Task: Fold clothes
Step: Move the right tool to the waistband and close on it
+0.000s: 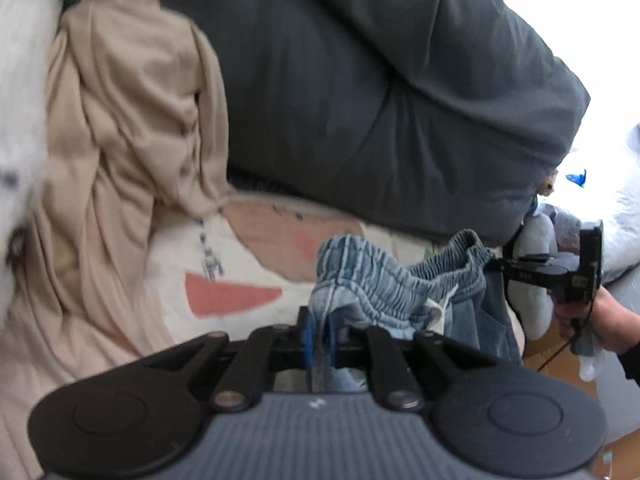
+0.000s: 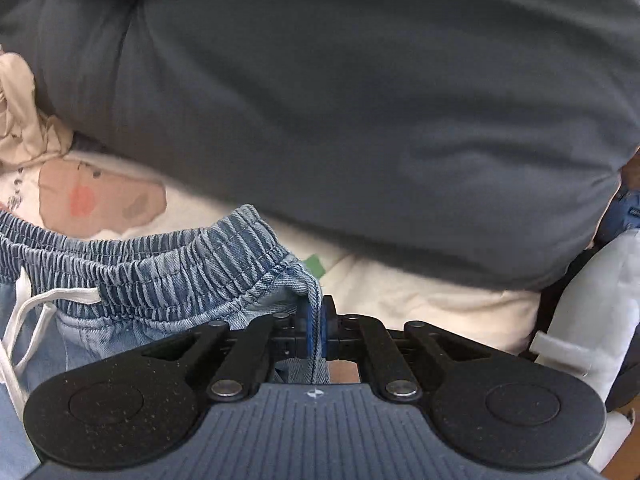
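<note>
While both claws clench, the denim shorts [image 2: 168, 264] hang between them.
Left gripper [image 1: 319, 334] and right gripper [image 2: 317, 330] pinch the elastic waistband's ends above the patterned sheet [image 1: 240, 264].

Light-blue denim shorts [image 1: 384, 292] with a gathered elastic waistband and white drawstring [image 2: 36, 312] hang stretched between the tongs, one waistband end pinched in the left gripper [image 1: 319, 338], the other in the right gripper [image 2: 316, 330].

A bedroom: grey pillow [image 1: 380, 100] on patterned bedsheet [image 1: 224, 276].
</note>
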The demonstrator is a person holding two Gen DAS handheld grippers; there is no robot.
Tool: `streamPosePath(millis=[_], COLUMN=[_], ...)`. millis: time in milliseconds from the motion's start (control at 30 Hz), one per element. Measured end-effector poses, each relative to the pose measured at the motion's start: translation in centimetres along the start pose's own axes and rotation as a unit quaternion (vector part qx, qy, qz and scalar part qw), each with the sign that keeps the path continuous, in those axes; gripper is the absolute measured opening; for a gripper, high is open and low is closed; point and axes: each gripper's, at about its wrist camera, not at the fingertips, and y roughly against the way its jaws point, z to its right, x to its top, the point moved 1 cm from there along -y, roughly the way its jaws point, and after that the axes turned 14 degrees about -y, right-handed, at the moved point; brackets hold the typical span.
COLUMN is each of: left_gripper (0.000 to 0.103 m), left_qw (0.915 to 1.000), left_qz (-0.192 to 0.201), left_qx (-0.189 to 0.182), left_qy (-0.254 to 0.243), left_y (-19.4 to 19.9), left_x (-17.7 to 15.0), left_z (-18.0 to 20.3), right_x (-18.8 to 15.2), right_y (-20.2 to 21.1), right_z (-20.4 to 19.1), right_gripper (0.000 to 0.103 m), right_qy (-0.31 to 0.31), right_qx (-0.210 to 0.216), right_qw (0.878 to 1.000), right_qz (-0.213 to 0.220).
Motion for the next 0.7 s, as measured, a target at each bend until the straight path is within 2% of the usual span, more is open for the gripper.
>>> streamPosePath(millis=[133, 267, 400, 500, 533, 633, 700], left_gripper=[0.008, 0.008, 0.013, 0.023, 0.025, 0.036, 0.037], left_qw=[0.9997, 0.9979, 0.9960, 0.9945, 0.9948, 0.9953, 0.9962], left_qz=[0.001, -0.037, -0.077, -0.098, -0.097, -0.091, -0.082], left_qx=[0.010, 0.029, 0.031, 0.029, 0.025, 0.024, 0.019], left_qy=[-0.024, -0.045, -0.035, -0.022, -0.018, -0.024, -0.022], left_y=[-1.0, -4.3, -6.4, -6.7, -6.4, -5.5, -4.9], left_x=[0.9, -0.4, -1.5, -1.5, -1.4, -1.0, -0.7], left_z=[-0.4, -0.9, -2.3, -2.6, -2.6, -2.3, -2.1], right_x=[0.5, -0.6, -1.3, -1.3, -1.2, -0.7, -0.3], right_y=[-0.9, -3.9, -6.2, -7.0, -6.6, -5.4, -4.3], right_z=[-0.2, -0.5, -0.1, 0.5, 0.8, 1.9, 2.7], right_gripper=[0.002, 0.002, 0.004, 0.013, 0.023, 0.038, 0.040], right_qy=[-0.012, -0.023, -0.047, -0.070, -0.073, -0.080, -0.086], right_qx=[-0.020, -0.036, -0.040, -0.028, -0.023, -0.012, -0.002], right_qw=[1.000, 0.999, 0.998, 0.996, 0.996, 0.996, 0.996], right_qz=[0.005, -0.014, -0.031, -0.051, -0.049, -0.043, -0.038])
